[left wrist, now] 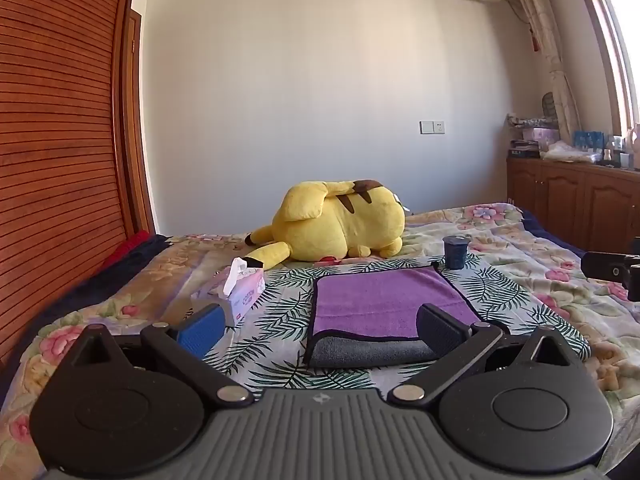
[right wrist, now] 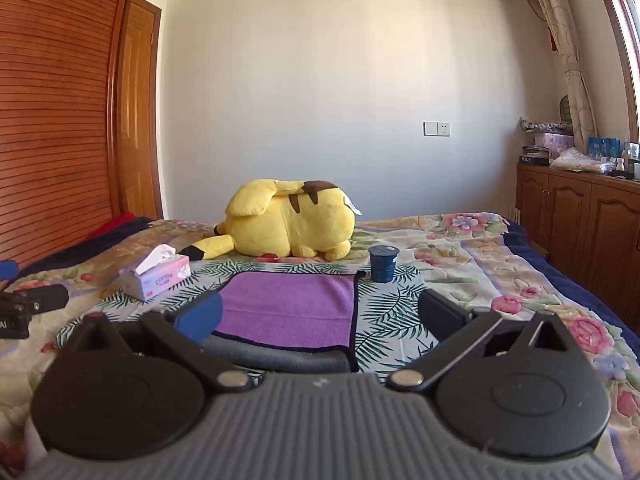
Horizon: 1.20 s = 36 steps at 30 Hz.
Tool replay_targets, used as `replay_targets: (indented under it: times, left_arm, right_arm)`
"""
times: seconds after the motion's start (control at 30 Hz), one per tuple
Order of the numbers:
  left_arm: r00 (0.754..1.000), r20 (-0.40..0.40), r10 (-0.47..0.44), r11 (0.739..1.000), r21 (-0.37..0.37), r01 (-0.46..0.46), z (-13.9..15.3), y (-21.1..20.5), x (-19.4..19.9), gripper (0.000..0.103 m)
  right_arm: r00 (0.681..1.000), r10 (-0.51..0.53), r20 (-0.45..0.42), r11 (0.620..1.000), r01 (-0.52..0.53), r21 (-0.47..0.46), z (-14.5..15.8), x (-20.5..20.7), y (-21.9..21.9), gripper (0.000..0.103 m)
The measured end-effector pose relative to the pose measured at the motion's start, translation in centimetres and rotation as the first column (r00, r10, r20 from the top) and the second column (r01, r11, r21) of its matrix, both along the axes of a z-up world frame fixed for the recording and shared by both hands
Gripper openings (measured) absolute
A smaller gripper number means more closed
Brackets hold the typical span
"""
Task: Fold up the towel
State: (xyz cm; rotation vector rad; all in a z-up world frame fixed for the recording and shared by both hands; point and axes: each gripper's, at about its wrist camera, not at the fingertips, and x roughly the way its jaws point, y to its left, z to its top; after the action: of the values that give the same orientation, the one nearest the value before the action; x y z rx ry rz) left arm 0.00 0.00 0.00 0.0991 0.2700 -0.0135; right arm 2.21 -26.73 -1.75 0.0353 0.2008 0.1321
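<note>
A purple towel (left wrist: 384,300) with a dark border lies folded on the bed, its grey underside (left wrist: 368,352) showing along the near edge. It also shows in the right wrist view (right wrist: 288,308). My left gripper (left wrist: 320,332) is open and empty, hovering just before the towel's near edge, its right finger over the near right corner. My right gripper (right wrist: 320,316) is open and empty, in front of the towel's near edge. The right gripper's body shows at the right edge of the left wrist view (left wrist: 616,270).
A yellow plush toy (left wrist: 336,224) lies behind the towel. A pink tissue box (left wrist: 236,292) stands left of it, a dark blue cup (left wrist: 455,252) at its far right corner. A wooden wardrobe (left wrist: 60,140) is left, low cabinets (left wrist: 576,200) right.
</note>
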Motion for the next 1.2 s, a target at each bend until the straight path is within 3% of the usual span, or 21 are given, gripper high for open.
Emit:
replay_targets:
  times: [1.2]
  left_arm:
    - [1.0, 0.006, -0.002, 1.0, 0.009, 0.002, -0.05, -0.05, 0.04, 0.087]
  right_arm:
    - [1.0, 0.0, -0.003, 1.0, 0.0, 0.001, 0.03, 0.07, -0.01, 0.103]
